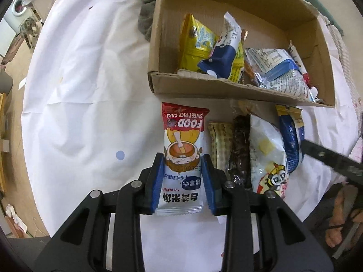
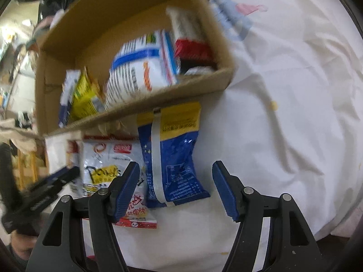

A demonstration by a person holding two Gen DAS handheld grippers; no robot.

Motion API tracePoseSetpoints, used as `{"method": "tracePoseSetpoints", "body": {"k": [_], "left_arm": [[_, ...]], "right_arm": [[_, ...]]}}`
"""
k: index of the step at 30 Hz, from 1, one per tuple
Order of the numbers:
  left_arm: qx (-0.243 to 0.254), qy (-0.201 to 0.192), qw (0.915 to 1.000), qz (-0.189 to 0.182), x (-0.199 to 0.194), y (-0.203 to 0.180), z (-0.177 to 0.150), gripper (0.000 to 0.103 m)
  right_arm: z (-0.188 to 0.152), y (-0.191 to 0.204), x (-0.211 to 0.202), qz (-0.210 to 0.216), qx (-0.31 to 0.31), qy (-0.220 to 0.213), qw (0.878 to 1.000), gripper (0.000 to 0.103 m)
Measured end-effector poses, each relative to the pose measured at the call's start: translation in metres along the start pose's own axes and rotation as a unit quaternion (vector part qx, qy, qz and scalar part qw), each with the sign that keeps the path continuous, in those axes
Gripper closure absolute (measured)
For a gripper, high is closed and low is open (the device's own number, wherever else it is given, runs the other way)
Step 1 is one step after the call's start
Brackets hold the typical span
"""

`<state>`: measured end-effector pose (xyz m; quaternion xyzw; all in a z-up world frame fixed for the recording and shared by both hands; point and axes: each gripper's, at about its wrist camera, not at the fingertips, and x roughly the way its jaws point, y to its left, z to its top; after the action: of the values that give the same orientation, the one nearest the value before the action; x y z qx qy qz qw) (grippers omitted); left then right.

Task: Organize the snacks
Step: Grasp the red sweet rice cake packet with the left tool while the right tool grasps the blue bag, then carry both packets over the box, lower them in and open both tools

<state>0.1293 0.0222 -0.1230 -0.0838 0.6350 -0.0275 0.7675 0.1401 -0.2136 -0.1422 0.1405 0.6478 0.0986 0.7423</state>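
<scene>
Left wrist view, reading left to right: we log a white cloth [image 1: 79,90] bearing a small blue dot [image 1: 120,155], then our left gripper [image 1: 183,176] clamped on a rice cake packet [image 1: 182,149], its blue pads pressed against both long edges; the packet lies flat on the cloth with its red end toward the cardboard box [image 1: 204,86]. Just beside it we note a tan striped bar [image 1: 220,142], a dark bar [image 1: 240,149], a white cartoon bag [image 1: 267,158] and a blue and yellow bag [image 1: 291,136], all lined up before the box's near wall. Inside the box lie a yellow packet [image 1: 195,43], a navy and white pouch [image 1: 224,52] and a blue-edged printed pack [image 1: 279,68]. Right wrist view, somewhat blurred: we see the same box [image 2: 140,106] at upper left, the white bag [image 2: 106,165] below it, then the blue and yellow bag [image 2: 172,158] lying between the spread fingers of our right gripper [image 2: 175,190], which stands released and touches neither side of it.
</scene>
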Motion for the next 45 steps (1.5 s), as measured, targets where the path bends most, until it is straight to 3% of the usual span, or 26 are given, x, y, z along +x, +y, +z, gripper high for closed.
{"method": "tracePoseSetpoints", "body": {"k": [6, 9, 15, 18, 21, 27, 31, 36, 45], "left_arm": [[0.003, -0.006, 1.0000, 0.001, -0.005, 0.000, -0.006, 0.074], [0.004, -0.010, 0.9999, 0.001, -0.006, -0.001, -0.010, 0.074], [0.000, -0.016, 0.9999, 0.001, -0.009, -0.002, -0.015, 0.074], [-0.006, -0.011, 0.9999, -0.003, -0.013, 0.001, -0.021, 0.074], [-0.027, -0.009, 0.9991, -0.032, -0.026, 0.009, -0.034, 0.074], [-0.027, -0.059, 0.9975, -0.027, -0.062, 0.011, -0.034, 0.074], [-0.019, -0.094, 0.9949, -0.033, -0.086, 0.005, -0.016, 0.074], [0.001, -0.129, 0.9911, -0.032, -0.107, -0.013, 0.014, 0.074], [0.024, -0.145, 0.9882, -0.042, -0.104, -0.031, 0.060, 0.074]], "right_arm": [[0.000, 0.012, 0.023, -0.039, -0.032, 0.029, 0.998, 0.035], [-0.002, 0.011, 0.020, -0.035, -0.036, 0.025, 0.998, 0.055], [-0.015, 0.012, 0.001, -0.027, -0.047, 0.010, 0.998, 0.059], [-0.027, 0.006, -0.011, -0.005, -0.038, 0.015, 0.999, 0.059], [-0.040, 0.003, -0.025, 0.029, -0.028, 0.019, 0.999, 0.059], [-0.054, 0.008, -0.060, 0.087, -0.034, -0.022, 0.995, 0.059], [-0.042, 0.011, -0.084, 0.127, -0.030, -0.060, 0.990, 0.059], [-0.017, 0.010, -0.105, 0.141, -0.019, -0.092, 0.985, 0.059], [0.038, 0.009, -0.118, 0.118, -0.020, -0.153, 0.981, 0.059]]}}
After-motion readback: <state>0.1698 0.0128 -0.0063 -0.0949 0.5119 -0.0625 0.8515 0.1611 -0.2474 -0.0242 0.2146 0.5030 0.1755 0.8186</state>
